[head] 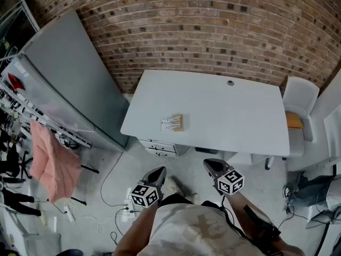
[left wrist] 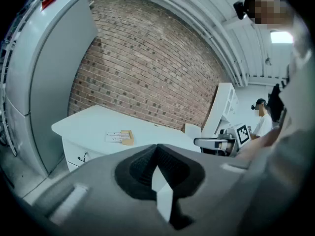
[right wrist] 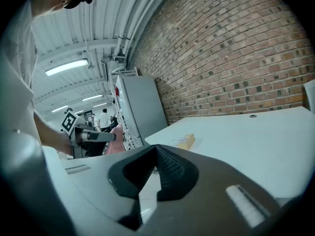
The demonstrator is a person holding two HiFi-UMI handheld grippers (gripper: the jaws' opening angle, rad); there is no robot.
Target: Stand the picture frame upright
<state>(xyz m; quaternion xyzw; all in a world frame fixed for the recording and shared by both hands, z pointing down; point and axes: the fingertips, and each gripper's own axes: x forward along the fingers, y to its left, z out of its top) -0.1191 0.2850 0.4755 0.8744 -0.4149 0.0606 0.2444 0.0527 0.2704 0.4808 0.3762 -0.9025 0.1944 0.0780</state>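
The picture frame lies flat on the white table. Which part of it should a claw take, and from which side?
Probably the tan edge of the picture frame: it looks raised above the pale flat part, so a claw could close on it. Come from the near edge of the table, which the frame lies close to.

- Red brick wall (head: 213, 25) runs behind a white rectangular table (head: 240, 116).
- Tall grey metal cabinet (head: 74, 84) at its left, white chair (head: 299, 96) at its right.
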